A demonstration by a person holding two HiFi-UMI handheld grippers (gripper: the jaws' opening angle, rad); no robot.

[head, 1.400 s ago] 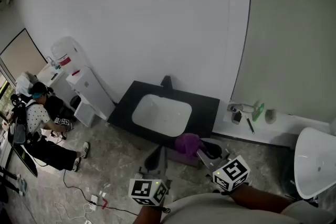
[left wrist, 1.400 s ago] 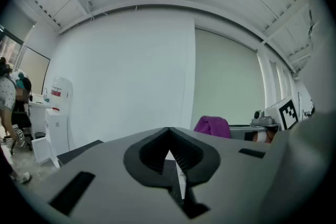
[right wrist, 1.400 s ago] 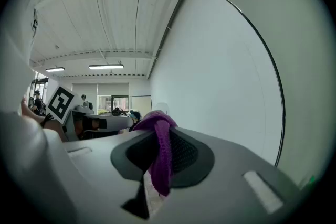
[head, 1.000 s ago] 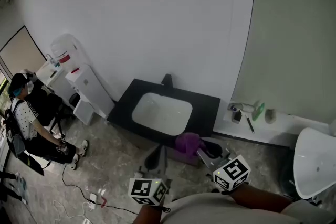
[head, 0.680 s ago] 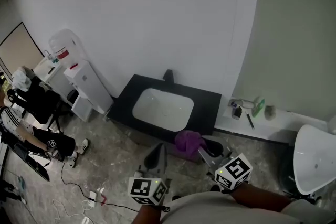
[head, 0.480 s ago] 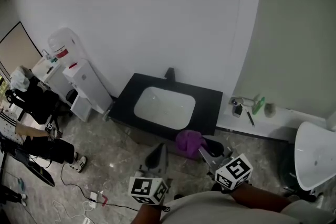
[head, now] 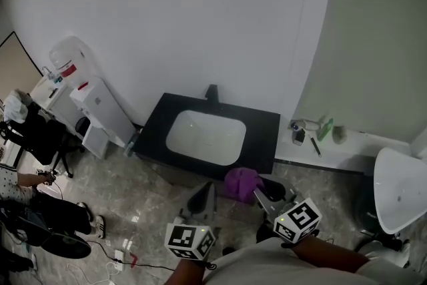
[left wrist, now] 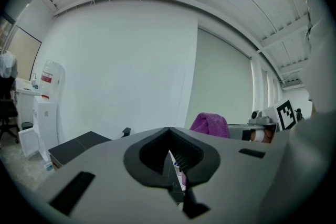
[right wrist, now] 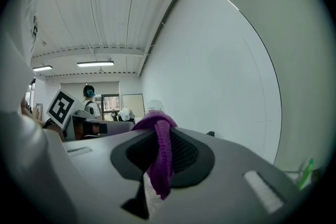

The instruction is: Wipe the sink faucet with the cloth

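A black faucet [head: 211,91] stands at the back edge of a black counter [head: 263,143] that holds a white sink basin [head: 205,137]. My right gripper [head: 254,189] is shut on a purple cloth [head: 241,182], held in front of the counter's near edge. In the right gripper view the cloth [right wrist: 160,157] hangs bunched between the jaws, and the faucet [right wrist: 211,134] is a small shape far off. My left gripper [head: 203,193] is shut with nothing in it, left of the cloth. The left gripper view shows the cloth [left wrist: 210,124] and the faucet [left wrist: 126,132] beyond.
A white cabinet [head: 97,110] and a water dispenser [head: 63,60] stand left of the counter. A white ledge [head: 347,150] at the right carries a green bottle [head: 325,129] and small items. A white basin [head: 400,193] sits far right. Seated people [head: 30,137] and floor cables [head: 123,255] are at the left.
The head view has swung a little, so the counter sits slightly higher and further left. The people at the left have moved. Both grippers keep their pose, the cloth still held.
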